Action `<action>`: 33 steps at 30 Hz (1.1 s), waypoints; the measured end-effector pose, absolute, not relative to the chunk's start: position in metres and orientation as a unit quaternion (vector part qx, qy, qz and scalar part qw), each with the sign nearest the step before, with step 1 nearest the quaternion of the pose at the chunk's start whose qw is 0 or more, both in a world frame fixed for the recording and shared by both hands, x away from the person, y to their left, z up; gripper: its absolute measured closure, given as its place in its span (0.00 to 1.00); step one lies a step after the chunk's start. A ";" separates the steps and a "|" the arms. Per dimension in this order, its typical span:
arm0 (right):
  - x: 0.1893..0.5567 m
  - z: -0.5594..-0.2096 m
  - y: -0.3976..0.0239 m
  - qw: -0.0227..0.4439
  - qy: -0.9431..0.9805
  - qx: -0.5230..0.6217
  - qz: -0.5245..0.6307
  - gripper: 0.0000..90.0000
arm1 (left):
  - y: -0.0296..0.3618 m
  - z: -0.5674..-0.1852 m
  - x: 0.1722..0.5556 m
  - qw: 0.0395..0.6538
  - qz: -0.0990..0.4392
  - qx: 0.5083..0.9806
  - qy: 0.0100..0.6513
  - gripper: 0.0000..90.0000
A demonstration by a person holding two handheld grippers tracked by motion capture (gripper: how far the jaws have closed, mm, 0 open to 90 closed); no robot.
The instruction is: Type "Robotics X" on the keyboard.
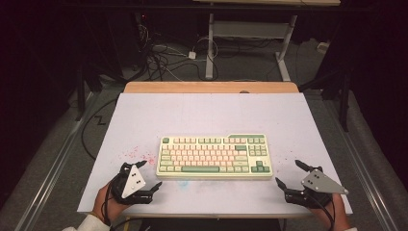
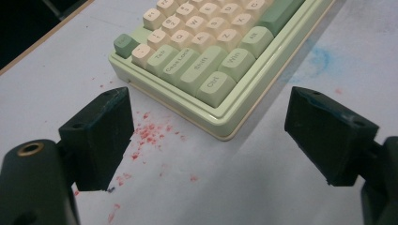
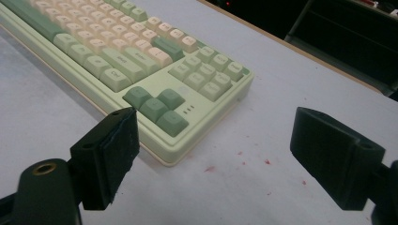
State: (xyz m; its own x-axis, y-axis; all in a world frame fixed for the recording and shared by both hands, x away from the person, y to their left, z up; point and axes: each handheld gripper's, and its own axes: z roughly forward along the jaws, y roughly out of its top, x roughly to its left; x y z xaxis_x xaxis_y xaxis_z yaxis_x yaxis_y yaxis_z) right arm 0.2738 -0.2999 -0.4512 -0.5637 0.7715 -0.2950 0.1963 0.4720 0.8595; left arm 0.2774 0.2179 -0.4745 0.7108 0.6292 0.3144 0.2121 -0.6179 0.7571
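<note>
left hand-held gripper [image 1: 145, 176] sits at the near left of the tabletop [image 1: 202, 113], held in the person's left hand [image 1: 102, 203]; its jaws stand wide apart with nothing between them, and they point toward the near left corner of the keyboard [image 1: 214, 156]. in the left gripper view the same hand-held gripper [image 2: 213, 136] shows both black jaws spread, the keyboard [image 2: 206, 56] corner with the ctrl, shift and caps lock keys lying just beyond and between them, not touching either jaw. red specks [image 2: 149, 133] are scattered on the white tabletop [image 2: 263, 187] beside that corner, and a faint blue smudge [image 2: 319, 58] lies along the keyboard's near edge. the keyboard itself, pale green with cream and darker green keys, lies flat at the middle of the tabletop, long side running left to right, nearer to the near edge than the far one. right hand-held gripper [image 1: 289, 173] sits at the near right, held in the person's right hand [image 1: 337, 214]; its jaws are likewise spread wide and empty, aimed toward the keyboard's near right corner. in the right gripper view this hand-held gripper [image 3: 216, 157] frames the keyboard [image 3: 141, 70] corner with the dark green arrow keys [image 3: 157, 108], close to the left jaw but apart from it; a few red specks [image 3: 239, 161] mark the tabletop [image 3: 291, 79] between the jaws.
</note>
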 end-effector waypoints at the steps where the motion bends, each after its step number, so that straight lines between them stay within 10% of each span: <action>1: 0.274 -0.451 -0.299 0.351 0.784 0.308 0.409 0.18 | 0.218 -0.475 0.277 0.362 0.289 0.851 0.247 0.17; 33: 0.277 -0.450 -0.300 0.352 0.784 0.301 0.414 0.18 | 0.217 -0.475 0.281 0.354 0.287 0.854 0.251 0.16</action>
